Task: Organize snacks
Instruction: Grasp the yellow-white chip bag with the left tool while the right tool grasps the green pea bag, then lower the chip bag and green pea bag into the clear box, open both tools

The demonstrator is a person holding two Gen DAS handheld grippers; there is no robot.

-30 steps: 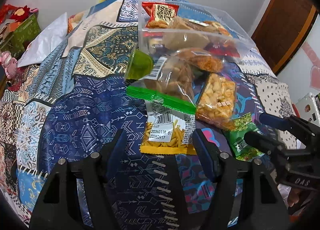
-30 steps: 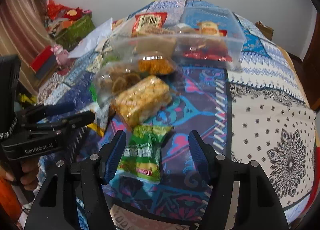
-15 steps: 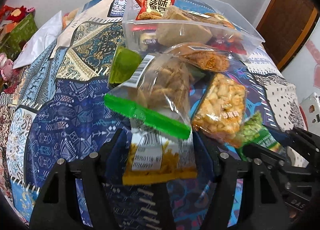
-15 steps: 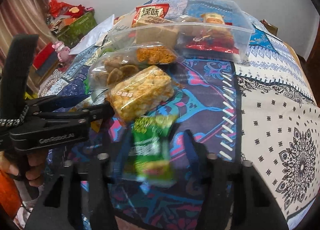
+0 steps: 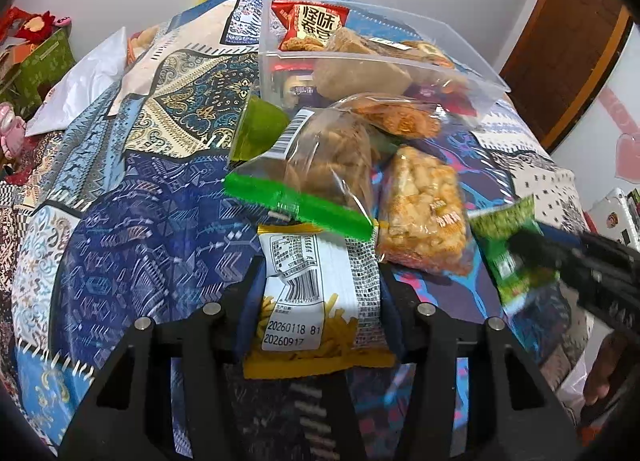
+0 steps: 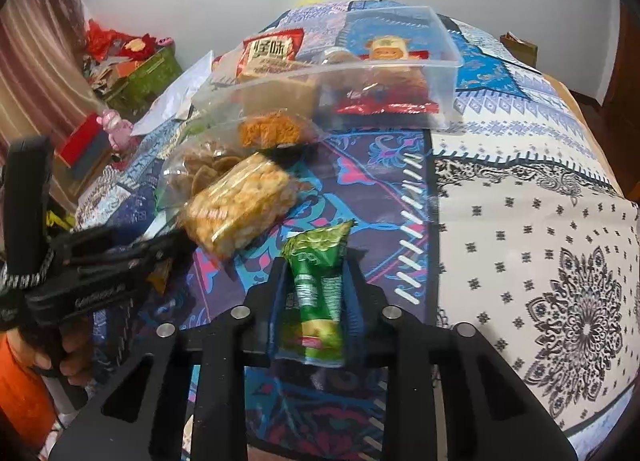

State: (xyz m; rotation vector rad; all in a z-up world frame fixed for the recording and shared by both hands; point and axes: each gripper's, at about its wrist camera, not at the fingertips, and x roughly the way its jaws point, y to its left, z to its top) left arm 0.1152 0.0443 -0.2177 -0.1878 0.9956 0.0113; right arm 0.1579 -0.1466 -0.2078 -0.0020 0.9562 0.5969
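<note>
My left gripper (image 5: 320,293) is shut on a yellow snack packet (image 5: 316,301) with a white barcode label, low over the patterned bedspread. My right gripper (image 6: 318,293) is shut on a green snack packet (image 6: 318,285), lifted a little off the bed; the green packet also shows in the left wrist view (image 5: 512,249). A clear plastic bin (image 5: 384,61) at the back holds several snacks, among them a red bag (image 5: 308,25). In front of it lie a clear bag with a green strip (image 5: 320,173), an orange snack bag (image 5: 396,117) and a puffed-snack bag (image 5: 424,213).
A green pouch (image 5: 256,129) lies left of the clear bag. A white bag (image 5: 84,81) and green boxes (image 5: 36,69) sit at the far left beyond the bed. A brown door (image 5: 560,41) stands at the right. The bed's white patterned part (image 6: 540,241) lies right of the snacks.
Both grippers moved forward and closed: the left on the yellow packet, the right on the green packet. The green packet has come up off the bed.
</note>
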